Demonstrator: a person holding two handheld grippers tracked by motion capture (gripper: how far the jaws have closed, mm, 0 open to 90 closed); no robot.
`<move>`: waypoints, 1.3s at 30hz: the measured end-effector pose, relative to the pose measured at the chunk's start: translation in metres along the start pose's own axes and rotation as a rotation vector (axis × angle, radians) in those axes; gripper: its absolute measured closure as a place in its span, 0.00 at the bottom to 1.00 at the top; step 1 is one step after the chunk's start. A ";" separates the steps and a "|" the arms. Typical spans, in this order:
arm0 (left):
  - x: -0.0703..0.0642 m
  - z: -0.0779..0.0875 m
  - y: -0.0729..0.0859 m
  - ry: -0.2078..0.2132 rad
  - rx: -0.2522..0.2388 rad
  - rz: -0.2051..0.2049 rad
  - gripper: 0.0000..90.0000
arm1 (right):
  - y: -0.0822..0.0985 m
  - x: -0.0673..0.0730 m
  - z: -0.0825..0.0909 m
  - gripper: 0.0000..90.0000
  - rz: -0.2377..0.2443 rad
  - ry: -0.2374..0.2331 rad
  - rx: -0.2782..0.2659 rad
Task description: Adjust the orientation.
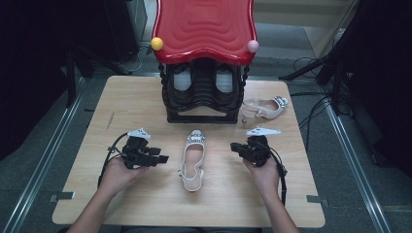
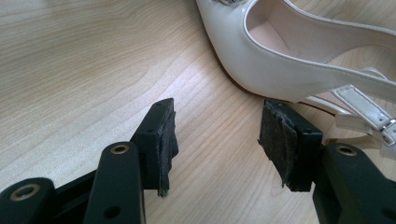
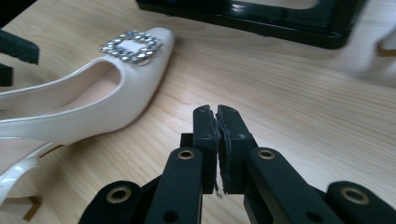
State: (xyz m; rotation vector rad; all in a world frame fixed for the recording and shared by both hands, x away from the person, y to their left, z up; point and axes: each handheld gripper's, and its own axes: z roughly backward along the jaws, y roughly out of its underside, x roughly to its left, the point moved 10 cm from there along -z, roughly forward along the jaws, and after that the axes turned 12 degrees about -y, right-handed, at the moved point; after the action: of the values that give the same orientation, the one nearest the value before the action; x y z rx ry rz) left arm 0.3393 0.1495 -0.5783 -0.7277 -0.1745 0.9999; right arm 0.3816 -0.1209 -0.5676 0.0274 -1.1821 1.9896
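High view puts the white shoe [image 1: 193, 160] at lower centre of the table [image 1: 145, 97], between the open, empty left gripper [image 1: 163, 158] and the closed right gripper [image 1: 234, 146].

Glossy cream leather-look shoe [image 1: 193, 160] — on matt wood-grain table [image 1: 141, 104].
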 end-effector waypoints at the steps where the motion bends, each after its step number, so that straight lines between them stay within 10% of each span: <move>1: 0.001 0.001 -0.002 0.006 -0.007 0.010 0.50 | 0.000 -0.003 0.003 0.97 -0.004 0.009 -0.002; 6: 0.006 0.001 -0.002 -0.002 -0.015 0.004 0.48 | -0.001 -0.018 0.016 0.69 -0.044 0.025 -0.042; 15: 0.008 0.001 -0.003 0.019 -0.011 0.030 0.48 | -0.001 -0.026 0.021 0.59 -0.044 0.010 -0.064; 20: 0.012 0.002 -0.003 0.010 -0.017 0.040 0.48 | -0.007 -0.037 0.026 0.66 0.012 0.042 -0.103; 33: 0.011 0.009 -0.003 0.022 -0.031 0.049 0.49 | -0.013 -0.098 0.041 1.00 -0.128 0.127 -0.137; 39: 0.011 0.011 0.002 0.008 -0.035 0.047 0.49 | -0.021 -0.118 0.039 1.00 -0.135 0.186 -0.126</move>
State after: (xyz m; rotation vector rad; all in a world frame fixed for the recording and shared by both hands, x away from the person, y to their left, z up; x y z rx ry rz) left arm 0.3387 0.1642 -0.5731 -0.7704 -0.1692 1.0403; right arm 0.4609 -0.2185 -0.5768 -0.1353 -1.1512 1.7570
